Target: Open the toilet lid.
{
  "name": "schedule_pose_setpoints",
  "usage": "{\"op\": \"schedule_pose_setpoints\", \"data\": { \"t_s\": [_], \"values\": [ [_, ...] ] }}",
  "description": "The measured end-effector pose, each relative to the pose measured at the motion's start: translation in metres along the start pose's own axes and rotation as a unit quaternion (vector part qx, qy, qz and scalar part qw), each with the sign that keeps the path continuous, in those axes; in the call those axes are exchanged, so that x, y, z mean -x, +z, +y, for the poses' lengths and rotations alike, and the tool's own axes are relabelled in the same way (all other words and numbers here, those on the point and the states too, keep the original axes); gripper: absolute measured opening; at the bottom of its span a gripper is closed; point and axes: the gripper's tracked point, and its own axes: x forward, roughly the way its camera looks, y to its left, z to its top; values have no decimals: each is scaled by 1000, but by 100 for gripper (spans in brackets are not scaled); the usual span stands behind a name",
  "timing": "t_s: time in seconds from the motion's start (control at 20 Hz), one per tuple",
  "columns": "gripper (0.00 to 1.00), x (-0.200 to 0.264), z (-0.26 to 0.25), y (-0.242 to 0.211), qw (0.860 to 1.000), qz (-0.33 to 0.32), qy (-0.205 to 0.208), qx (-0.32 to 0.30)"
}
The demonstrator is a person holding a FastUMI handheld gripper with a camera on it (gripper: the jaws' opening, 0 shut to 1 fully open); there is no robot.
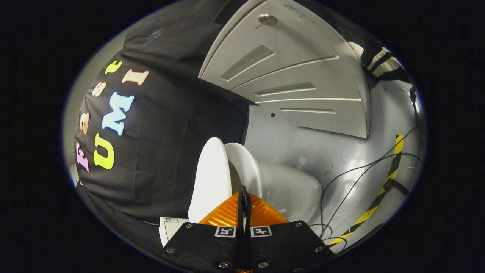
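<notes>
— What is covered by the fingers (244, 212)?
— The near end of the toilet lid (210, 178) and part of the bowl (288, 185) are hidden behind them. Whether anything is pinched between the closed tips cannot be told.

— And beyond them?
— The door (288, 76) is cut off above its knob (267, 19). The cables (352, 178) off to the right are lost past the striped tape (382, 189). The label on the small box (170, 227) beside the left finger is too small to be made out.
</notes>
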Motion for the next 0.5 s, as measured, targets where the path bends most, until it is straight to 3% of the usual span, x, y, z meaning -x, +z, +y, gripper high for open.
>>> {"op": "schedule_pose_setpoints", "data": {
  "t_s": [0.5],
  "values": [
    [0,28,52,8,996,-34,20,77]
  ]
}}
